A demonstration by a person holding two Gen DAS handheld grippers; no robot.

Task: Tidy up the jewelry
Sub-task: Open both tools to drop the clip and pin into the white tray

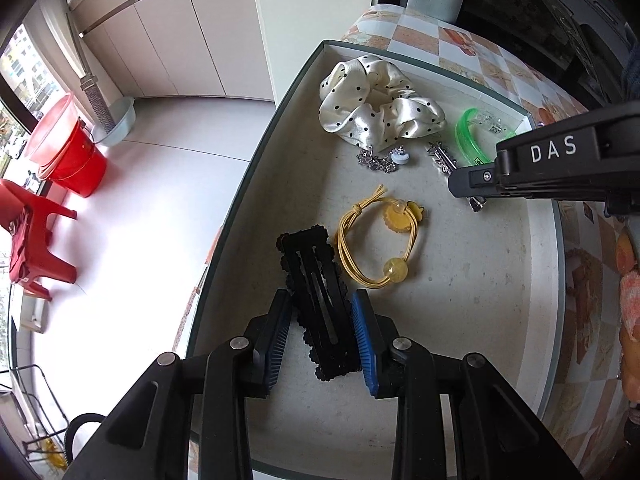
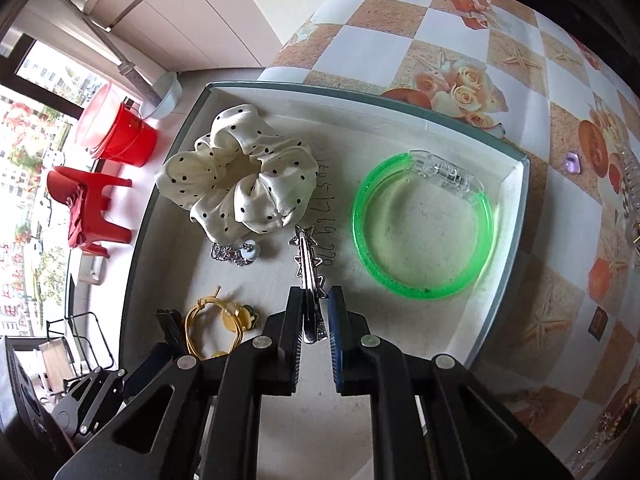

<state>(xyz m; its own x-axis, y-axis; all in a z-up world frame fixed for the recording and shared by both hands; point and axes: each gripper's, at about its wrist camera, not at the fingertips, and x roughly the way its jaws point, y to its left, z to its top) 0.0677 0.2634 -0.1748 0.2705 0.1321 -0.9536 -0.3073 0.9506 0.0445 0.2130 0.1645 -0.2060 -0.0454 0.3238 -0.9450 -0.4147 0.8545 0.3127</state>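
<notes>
A shallow white tray [image 1: 536, 264] [image 2: 516, 184] holds the jewelry. My left gripper [image 1: 320, 300] has its pads on both sides of a black scalloped snap clip [image 1: 316, 280] that lies on the tray floor. My right gripper [image 2: 314, 296] is closed around a silver star hair clip [image 2: 306, 252], whose front end points away; it also shows in the left wrist view [image 1: 472, 178]. A yellow hair tie [image 1: 380, 240] [image 2: 218, 320] with beads lies by the black clip. A cream polka-dot scrunchie [image 1: 376, 104] [image 2: 240, 184], a green bangle [image 2: 424, 228] [image 1: 468, 136] and a small chain earring [image 2: 240, 254] [image 1: 384, 160] lie further in.
A clear claw clip [image 2: 444, 172] rests on the bangle's far edge. The tray sits on a checkered rose-print tablecloth [image 2: 440, 52]. A small purple gem [image 2: 573, 162] lies on the cloth to the right. A red bucket [image 1: 68, 152] and red stool [image 1: 32, 240] stand on the floor left.
</notes>
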